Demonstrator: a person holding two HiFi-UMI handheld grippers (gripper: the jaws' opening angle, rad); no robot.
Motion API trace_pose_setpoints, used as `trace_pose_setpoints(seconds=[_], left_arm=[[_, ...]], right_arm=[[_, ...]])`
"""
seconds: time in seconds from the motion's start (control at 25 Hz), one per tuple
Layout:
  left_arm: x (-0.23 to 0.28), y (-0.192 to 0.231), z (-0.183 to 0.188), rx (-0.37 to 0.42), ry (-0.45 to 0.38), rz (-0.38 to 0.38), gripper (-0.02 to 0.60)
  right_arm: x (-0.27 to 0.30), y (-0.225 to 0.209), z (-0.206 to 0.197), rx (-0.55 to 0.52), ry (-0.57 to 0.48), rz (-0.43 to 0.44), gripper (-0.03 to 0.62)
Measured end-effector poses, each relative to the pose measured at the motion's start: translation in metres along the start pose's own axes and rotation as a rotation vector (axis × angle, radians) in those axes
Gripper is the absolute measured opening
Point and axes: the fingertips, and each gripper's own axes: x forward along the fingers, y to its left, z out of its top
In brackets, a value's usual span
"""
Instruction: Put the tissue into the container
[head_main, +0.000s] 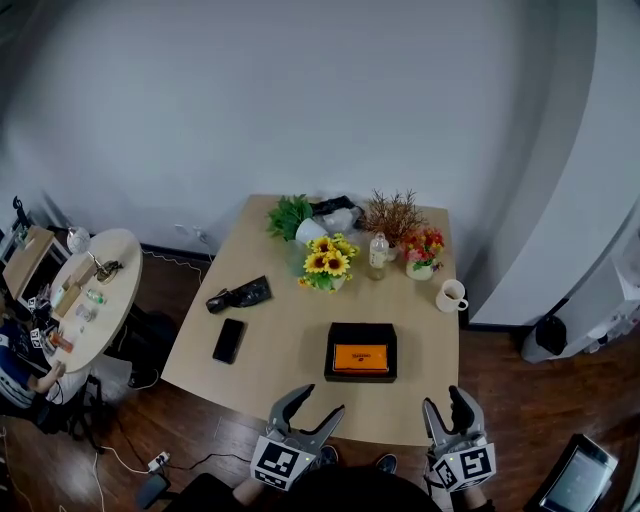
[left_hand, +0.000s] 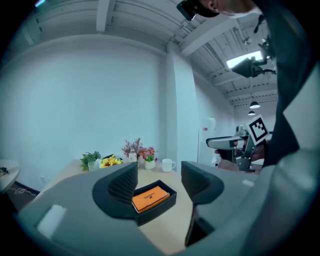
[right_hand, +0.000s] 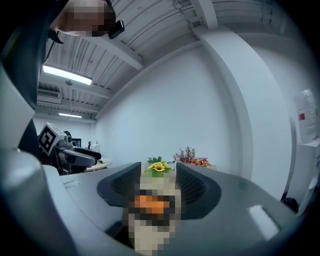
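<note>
Nearest, off the front edge of the wooden table (head_main: 285, 350), the left gripper (head_main: 312, 406) and the right gripper (head_main: 447, 402) hung side by side. Each had its jaws spread, with nothing pinched between them.

Just past them the black container (head_main: 361, 378) sat on the table not far from that front edge. The orange tissue pack (head_main: 361, 357) lay flat inside it, so the task looked already done and, by my reading, only backing the grippers away remained.

Bare wood lay between the container and the front edge and on both sides of it. That left free room for pulling straight back.

A black phone (head_main: 228, 340) lay to the left, well apart, with a dark pouch-like thing (head_main: 240, 296) beyond it. A white mug (head_main: 451, 295) stood close to the right edge. Farther off, the sunflowers (head_main: 325, 263), a small bottle (head_main: 378, 255) and other potted plants crowded the far end.
</note>
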Motion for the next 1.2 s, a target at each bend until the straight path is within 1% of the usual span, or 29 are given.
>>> trace_pose_setpoints(seconds=[0.12,0.32,0.44,0.52,0.64,0.72,0.84,0.92,1.04,1.2], left_arm=[[0.001,0.001,0.004,0.011,-0.016,0.010,0.258],[0.003,0.005,0.008,-0.010,-0.049,0.016,0.255],[0.004,0.008,0.012,-0.013,-0.062,0.024,0.251],[0.005,0.008,0.014,-0.010,-0.077,0.033,0.249],[0.006,0.009,0.011,-0.001,-0.064,0.037,0.249],[0.007,0.007,0.010,-0.005,-0.064,0.035,0.249],[0.009,0.006,0.010,-0.010,-0.058,0.032,0.249],[0.010,0.007,0.009,-0.018,-0.053,0.032,0.249],[0.011,0.007,0.009,-0.022,-0.053,0.031,0.247],[0.013,0.003,0.008,-0.025,-0.052,0.025,0.247]], right_arm=[[-0.001,0.001,0.000,-0.002,0.006,0.000,0.224],[0.003,0.006,0.000,0.000,0.001,0.020,0.225],[0.005,0.004,0.006,-0.019,-0.036,0.024,0.229],[0.005,0.005,0.005,-0.014,-0.033,0.030,0.229],[0.009,0.006,0.006,-0.017,-0.001,0.017,0.229],[0.010,0.007,0.007,-0.027,-0.006,0.017,0.229],[0.011,0.009,0.008,-0.058,-0.037,0.043,0.229],[0.012,0.011,0.007,-0.073,-0.038,0.052,0.229],[0.012,0.011,0.008,-0.068,-0.038,0.053,0.229],[0.011,0.009,0.006,-0.056,0.015,0.034,0.229]])
